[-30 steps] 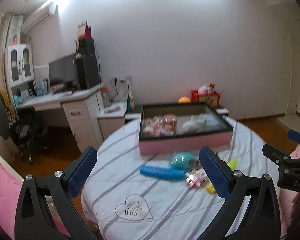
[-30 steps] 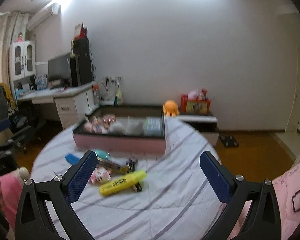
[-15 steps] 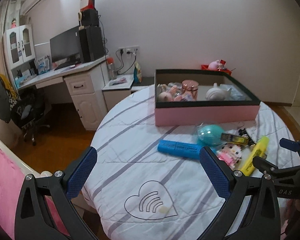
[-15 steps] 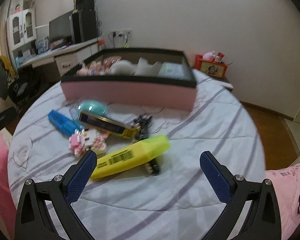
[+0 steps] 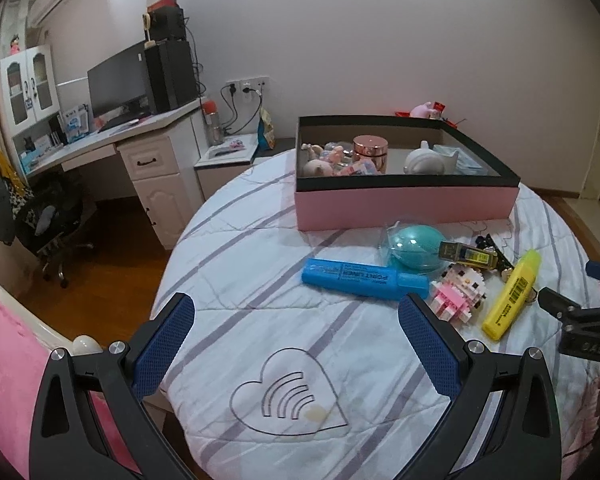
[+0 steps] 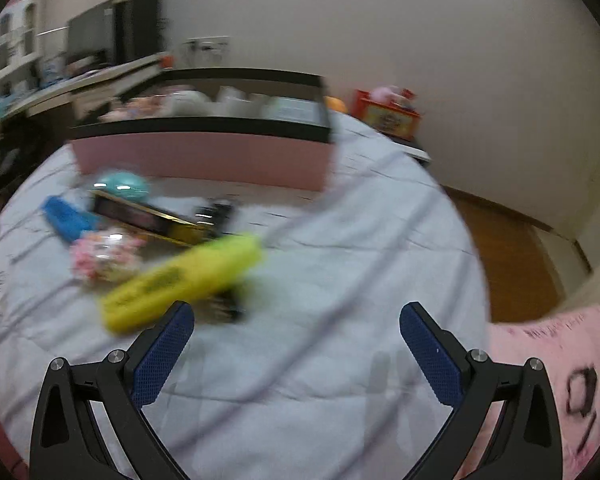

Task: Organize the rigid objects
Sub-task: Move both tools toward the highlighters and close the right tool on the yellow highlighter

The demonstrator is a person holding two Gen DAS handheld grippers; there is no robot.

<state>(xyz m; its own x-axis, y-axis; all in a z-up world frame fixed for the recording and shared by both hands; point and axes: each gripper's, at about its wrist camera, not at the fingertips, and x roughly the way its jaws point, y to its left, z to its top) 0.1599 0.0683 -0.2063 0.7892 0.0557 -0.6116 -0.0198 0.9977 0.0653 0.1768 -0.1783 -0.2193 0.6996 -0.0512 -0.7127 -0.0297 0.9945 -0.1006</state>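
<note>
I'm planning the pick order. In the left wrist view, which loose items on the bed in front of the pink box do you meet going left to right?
Blue marker → teal ball → pink block figure → yellow highlighter. The gold-edged box and the black clip overlap the others, so I leave them out.

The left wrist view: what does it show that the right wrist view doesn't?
Only the left wrist view shows the heart outline on the bedspread, the office chair, and the open right gripper from the side. Only the right wrist view shows the red box by the wall and the pink cushion. It is blurred. Both show the pink storage box, yellow highlighter, blue highlighter, teal ball and pink block toy.
</note>
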